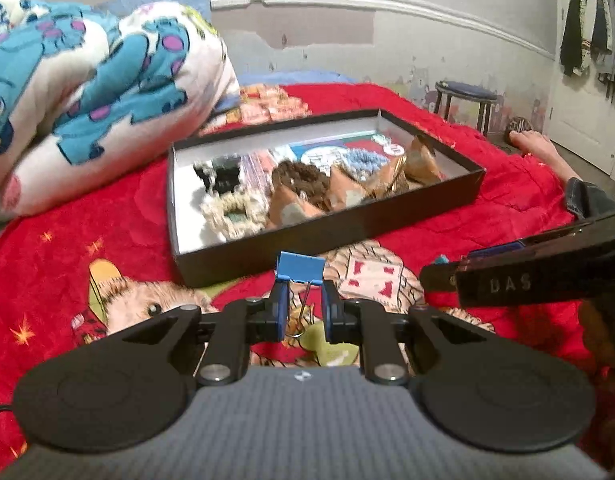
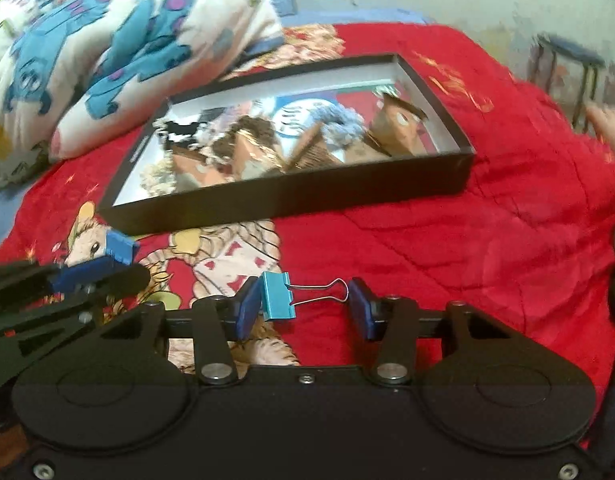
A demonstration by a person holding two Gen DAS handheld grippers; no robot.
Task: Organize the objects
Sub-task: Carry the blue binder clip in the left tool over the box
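Landmark: black shallow box [image 1: 327, 224], open-topped, lying on the red bedspread [image 1: 487, 208] of the bed.

Box contents: black-and-white scrunchie at the left end [image 1: 219, 174]; cream scrunchie [image 1: 235, 210] at the near wall; brown scrunchie [image 1: 303, 180] mid-box; pale blue scrunchie [image 1: 357, 162] behind it; several tan folded paper packets [image 1: 421, 158] toward the right end. A round white printed item and some red-and-green pieces lie underneath at the back; print unreadable.

Left claw [image 1: 303, 298], in front of the box's near wall: pressed together on a dark blue binder clip [image 1: 301, 270], clip body standing above the fingertips, wire handle hanging between them.

Right claw [image 2: 303, 306], also in front of the near wall: pinching a light blue binder clip [image 2: 277, 296] lengthways, body against the left pad, wire loop reaching the right pad.

Hard to make out: right wrist view is motion-blurred, so the box contents smear. A patterned pillow [image 1: 87, 92] left of the box is cut off by the frame. A hand [image 1: 535, 142] right of the box is partly hidden.
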